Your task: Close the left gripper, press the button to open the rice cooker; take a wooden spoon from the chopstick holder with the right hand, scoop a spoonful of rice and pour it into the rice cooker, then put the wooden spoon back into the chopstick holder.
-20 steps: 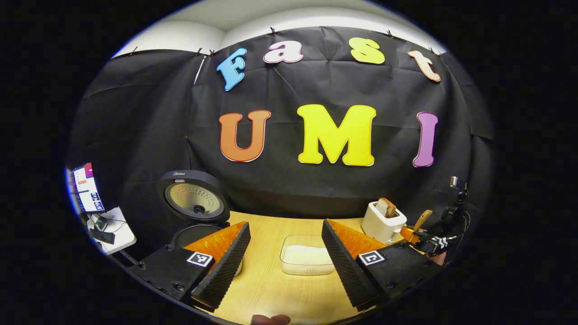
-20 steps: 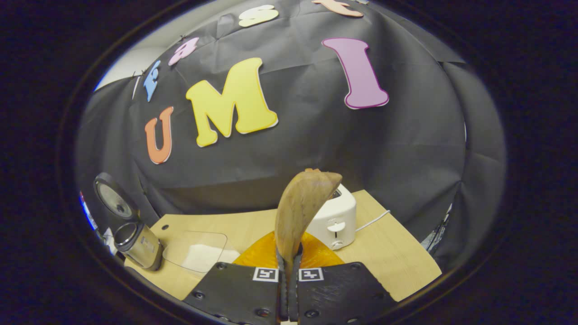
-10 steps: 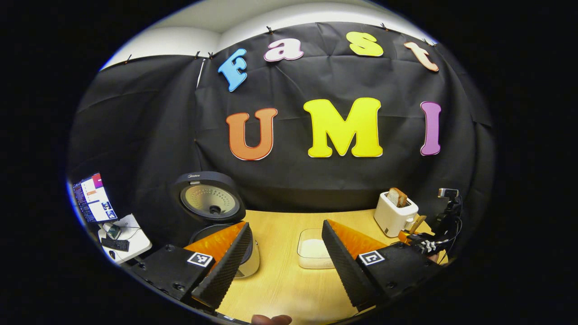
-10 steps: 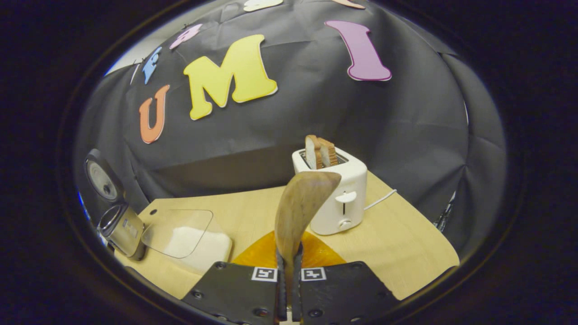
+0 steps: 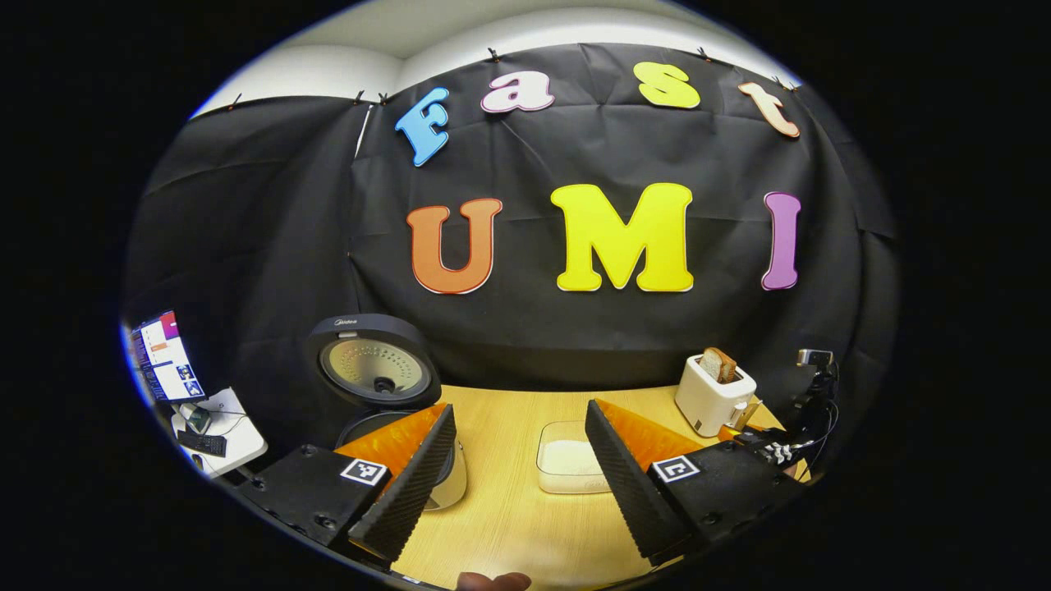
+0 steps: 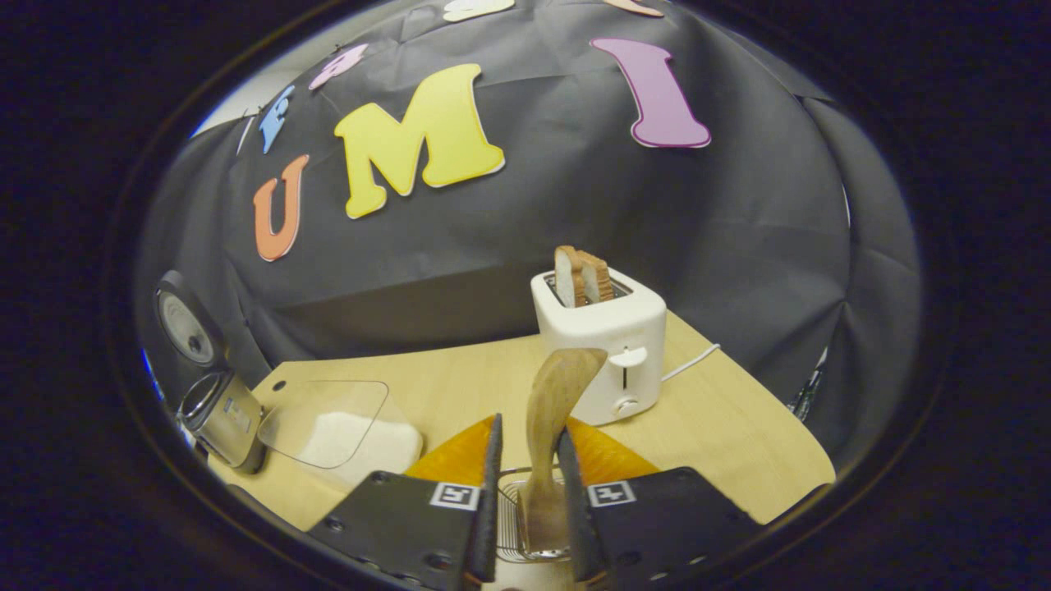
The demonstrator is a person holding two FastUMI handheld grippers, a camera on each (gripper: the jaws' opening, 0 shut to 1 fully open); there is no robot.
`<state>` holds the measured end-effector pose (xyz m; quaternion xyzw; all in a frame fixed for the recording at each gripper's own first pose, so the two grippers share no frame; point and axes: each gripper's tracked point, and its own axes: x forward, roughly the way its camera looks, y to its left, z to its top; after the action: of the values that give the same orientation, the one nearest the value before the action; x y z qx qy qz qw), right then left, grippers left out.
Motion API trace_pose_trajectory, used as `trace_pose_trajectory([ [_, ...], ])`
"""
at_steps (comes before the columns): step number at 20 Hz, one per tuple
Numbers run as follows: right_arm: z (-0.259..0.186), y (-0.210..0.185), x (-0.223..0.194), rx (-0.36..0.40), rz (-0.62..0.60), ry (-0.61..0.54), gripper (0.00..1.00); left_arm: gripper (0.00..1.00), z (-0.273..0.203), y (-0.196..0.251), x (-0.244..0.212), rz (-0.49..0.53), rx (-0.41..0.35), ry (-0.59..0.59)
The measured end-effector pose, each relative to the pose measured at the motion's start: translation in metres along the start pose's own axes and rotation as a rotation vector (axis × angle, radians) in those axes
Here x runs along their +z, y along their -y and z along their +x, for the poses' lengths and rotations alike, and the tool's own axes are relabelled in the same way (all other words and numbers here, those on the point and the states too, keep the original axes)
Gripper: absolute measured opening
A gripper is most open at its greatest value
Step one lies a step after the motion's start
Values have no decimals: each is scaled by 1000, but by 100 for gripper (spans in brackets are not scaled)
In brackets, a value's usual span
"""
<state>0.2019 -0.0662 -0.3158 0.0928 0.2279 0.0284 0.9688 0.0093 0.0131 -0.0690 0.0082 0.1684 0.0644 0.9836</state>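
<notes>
In the left gripper view, the left gripper holds its ribbed, wedge-shaped fingers wide apart over a pale wood-grain table. Far left stands the rice cooker, its round lid raised upright and showing a perforated metal inner face. Between the fingers lies a clear, rounded rice container with white rice. Far right sits a smooth white toaster holding bread.

In the right gripper view, the right gripper has its fingers parted, flanking without pressing the wooden spoon. The spoon stands nearly upright, bowl up, handle down in the wire-mesh chopstick holder. Black wrinkled cloth backs the table.
</notes>
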Motion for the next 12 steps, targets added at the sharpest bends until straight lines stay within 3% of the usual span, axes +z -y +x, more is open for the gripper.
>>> trace_pose_trajectory([
  [1,-5,3,3,-11,1,5,51,100,2,0,3,-6,-5,7],
  [3,-14,6,14,-27,1,23,72,100,4,-1,7,-13,-12,22],
  [4,-20,7,20,-31,0,33,68,100,7,-2,8,-17,-13,29],
  [5,-27,7,25,-36,-2,38,83,100,8,-4,11,-23,-14,36],
  [7,-42,7,35,-45,1,42,94,100,14,-15,15,-38,3,52],
  [12,-86,-12,72,-37,-8,90,94,100,28,-67,35,-46,80,101],
])
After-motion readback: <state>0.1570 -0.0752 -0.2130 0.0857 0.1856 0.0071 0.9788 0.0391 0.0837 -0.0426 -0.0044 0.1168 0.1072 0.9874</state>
